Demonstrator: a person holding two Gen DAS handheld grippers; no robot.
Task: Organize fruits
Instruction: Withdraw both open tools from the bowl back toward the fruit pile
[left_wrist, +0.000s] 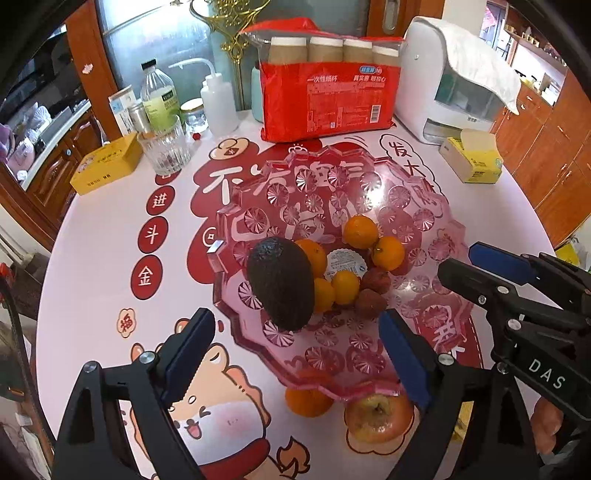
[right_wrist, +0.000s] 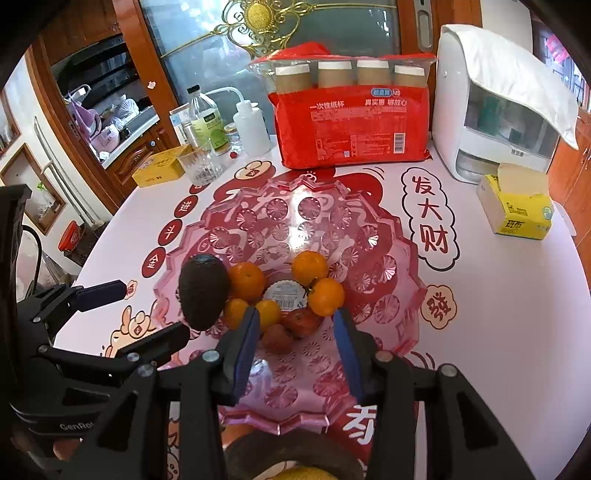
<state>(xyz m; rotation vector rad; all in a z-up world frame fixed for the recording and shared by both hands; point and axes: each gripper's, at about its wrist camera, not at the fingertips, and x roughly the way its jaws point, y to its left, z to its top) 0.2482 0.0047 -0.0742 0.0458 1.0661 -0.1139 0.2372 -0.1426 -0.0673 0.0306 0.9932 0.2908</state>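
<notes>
The dark avocado (left_wrist: 280, 282) lies in the pink glass fruit bowl (left_wrist: 402, 206), leaning on the bowl's left wall, touching an orange (left_wrist: 312, 254) at its side. Round the bowl's middle, by a white label (left_wrist: 345, 263), more oranges cluster: one (left_wrist: 360, 232) toward the far side, one (left_wrist: 388, 253) just right of it, and two small ones (left_wrist: 345, 287) side by side nearer the camera. Two reddish lychees (left_wrist: 371, 302) sit touching them at the near right.

The bowl stands in the middle of the desk (left_wrist: 92, 266), on its red and white printed cover. Just outside the bowl's near rim, on the desk, lie another orange (left_wrist: 308, 402) and a yellow-red apple (left_wrist: 378, 417), partly under the rim.

The left hand-held gripper (left_wrist: 295, 354) hangs over the near side of the bowl, jaws spread wide, nothing between them. The right hand-held gripper (right_wrist: 293, 350) hovers above the lychees, jaws parted a modest way and empty, touching no fruit.

Along the far edge stand a red pack of paper cups (left_wrist: 328, 96), a white appliance (left_wrist: 443, 88), a yellow tissue pack (left_wrist: 472, 157) to the right, and a drinking glass (left_wrist: 164, 147), bottles (left_wrist: 159, 96) and a yellow box (left_wrist: 107, 164) to the left.
</notes>
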